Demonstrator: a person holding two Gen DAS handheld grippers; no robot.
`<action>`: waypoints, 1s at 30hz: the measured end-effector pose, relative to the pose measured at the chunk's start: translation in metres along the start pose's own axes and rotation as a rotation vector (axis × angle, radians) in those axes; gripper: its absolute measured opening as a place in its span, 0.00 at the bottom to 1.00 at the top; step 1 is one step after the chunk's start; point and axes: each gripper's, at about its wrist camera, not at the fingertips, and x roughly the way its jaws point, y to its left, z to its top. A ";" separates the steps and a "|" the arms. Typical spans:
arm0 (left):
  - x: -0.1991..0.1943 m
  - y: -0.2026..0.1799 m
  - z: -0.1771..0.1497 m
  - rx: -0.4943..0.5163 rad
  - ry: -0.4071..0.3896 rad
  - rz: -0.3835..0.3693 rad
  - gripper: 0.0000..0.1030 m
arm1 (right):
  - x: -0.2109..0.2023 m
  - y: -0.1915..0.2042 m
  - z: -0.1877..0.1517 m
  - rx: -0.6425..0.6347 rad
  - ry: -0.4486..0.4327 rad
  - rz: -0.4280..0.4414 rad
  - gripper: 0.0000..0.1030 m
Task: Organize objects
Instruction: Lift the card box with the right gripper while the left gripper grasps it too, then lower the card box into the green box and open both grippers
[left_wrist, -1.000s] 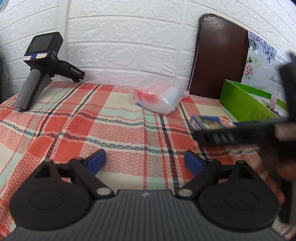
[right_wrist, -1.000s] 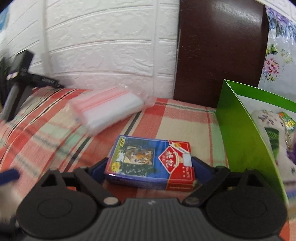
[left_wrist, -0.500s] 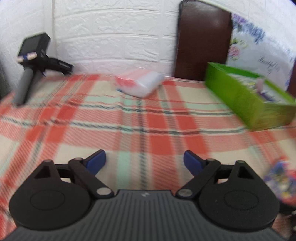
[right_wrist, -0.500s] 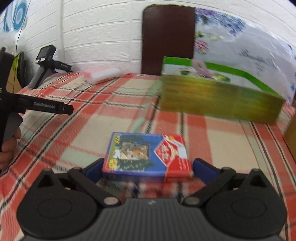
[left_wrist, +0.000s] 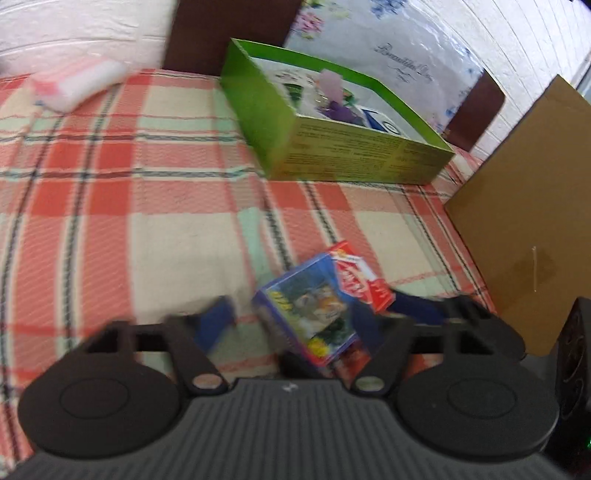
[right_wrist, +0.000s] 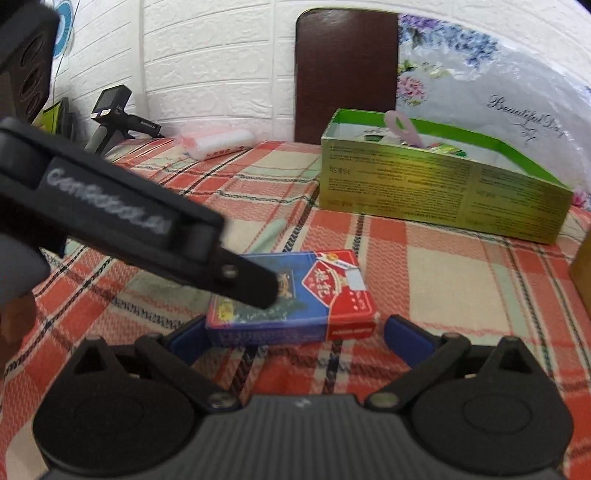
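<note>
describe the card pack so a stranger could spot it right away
On the plaid tablecloth, look in front of the long green box. The card pack lies flat between the right hand-held gripper fingers: the only small blue and red box, with a tiger picture.

A dark chair back (right_wrist: 347, 74) and floral bag (right_wrist: 491, 96) line the wall.

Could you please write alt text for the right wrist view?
A card box sits between the right gripper's open blue fingers on a plaid tablecloth. The left gripper reaches over it; a green box stands behind.
</note>
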 end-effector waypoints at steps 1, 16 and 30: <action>0.001 -0.002 0.002 0.000 0.002 0.013 0.57 | 0.001 0.000 0.001 0.004 -0.003 -0.007 0.90; 0.007 -0.061 0.126 0.087 -0.190 -0.059 0.45 | 0.013 -0.055 0.087 0.024 -0.331 -0.243 0.90; 0.039 -0.077 0.130 0.227 -0.228 0.245 0.48 | 0.052 -0.075 0.084 0.155 -0.304 -0.332 0.97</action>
